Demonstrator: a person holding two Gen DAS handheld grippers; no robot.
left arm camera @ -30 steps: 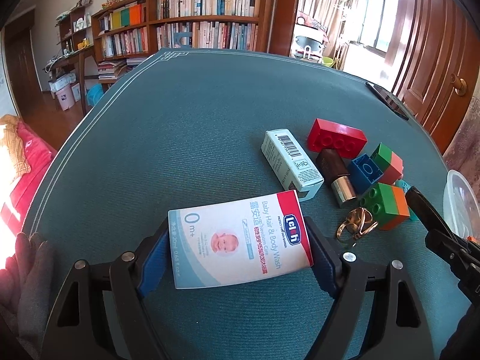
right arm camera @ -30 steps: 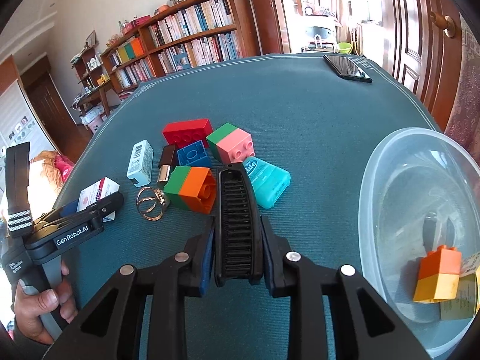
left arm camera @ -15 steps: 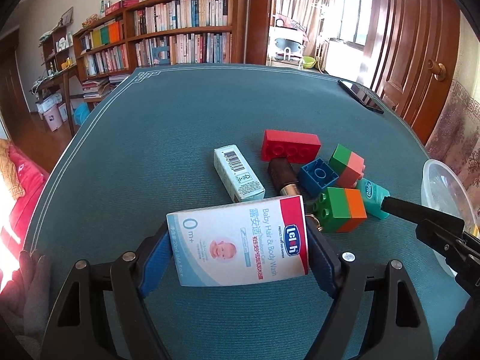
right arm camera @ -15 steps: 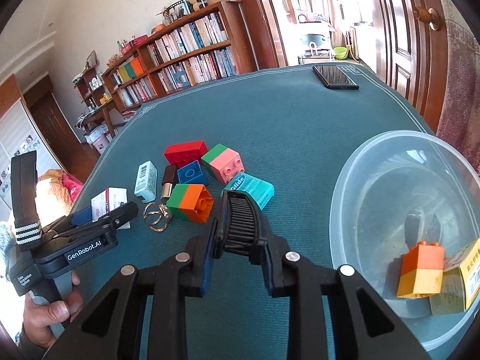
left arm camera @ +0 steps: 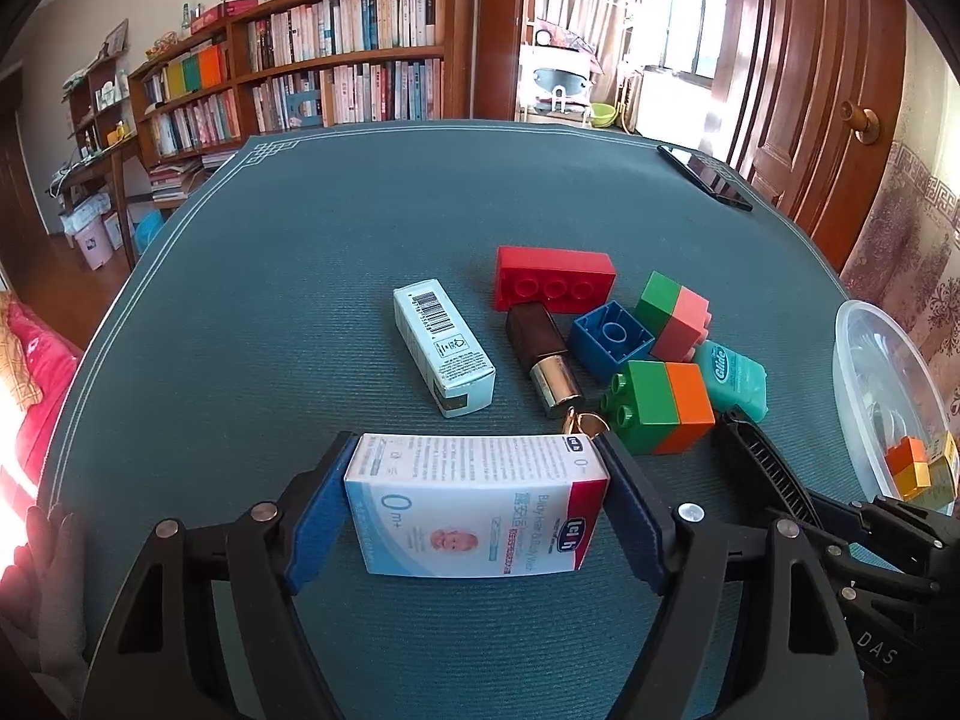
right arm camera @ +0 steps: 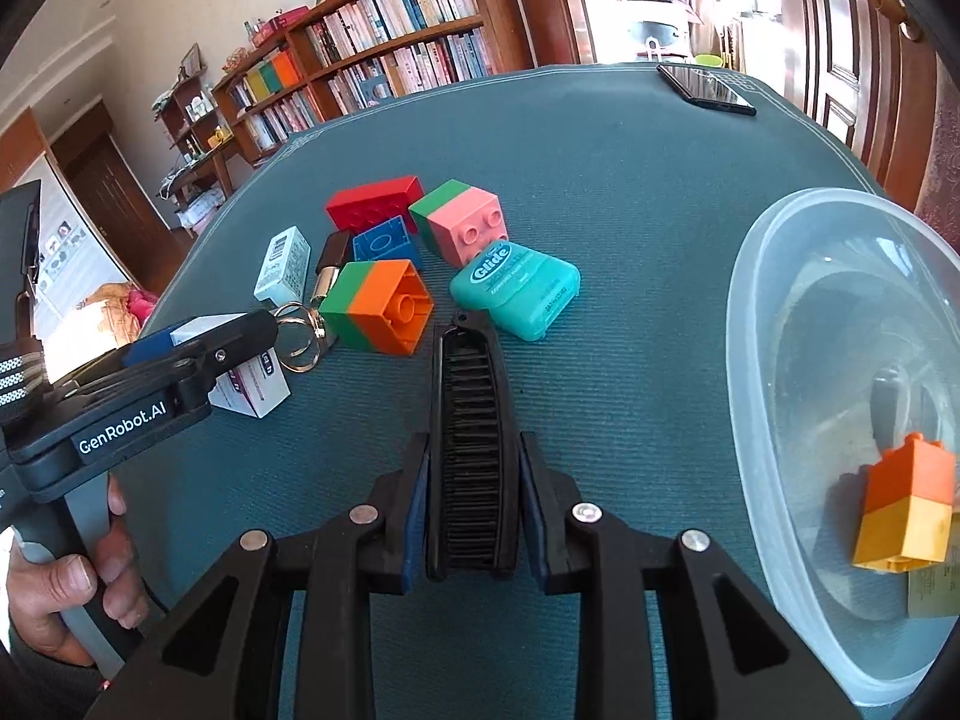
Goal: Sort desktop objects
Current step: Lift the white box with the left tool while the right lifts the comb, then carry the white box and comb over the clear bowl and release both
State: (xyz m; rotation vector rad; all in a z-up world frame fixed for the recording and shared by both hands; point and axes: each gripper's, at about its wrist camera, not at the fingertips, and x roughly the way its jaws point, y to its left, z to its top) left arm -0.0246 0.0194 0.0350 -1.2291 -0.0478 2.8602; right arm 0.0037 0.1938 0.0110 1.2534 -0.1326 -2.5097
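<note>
Two items at least are already lodged in the bowl: an orange-and-yellow block and a small box partly cut off by the frame edge, both against its near wall. Everything else is yet to be sorted.

Largest of what remains, the wash box is clamped between the pads of the left gripper, well left of the bowl, and the jaws are tightening slightly on it. Next, a black comb is pinched in the closed right gripper, just beside the bowl's left rim.

Farther left of the bowl, seven smaller things are left on the mat: a red brick, a green-orange block, a green-pink block, a barcode carton, a floss case, a blue brick and a lipstick. Smallest, a key ring is seen touching the green-orange block.
</note>
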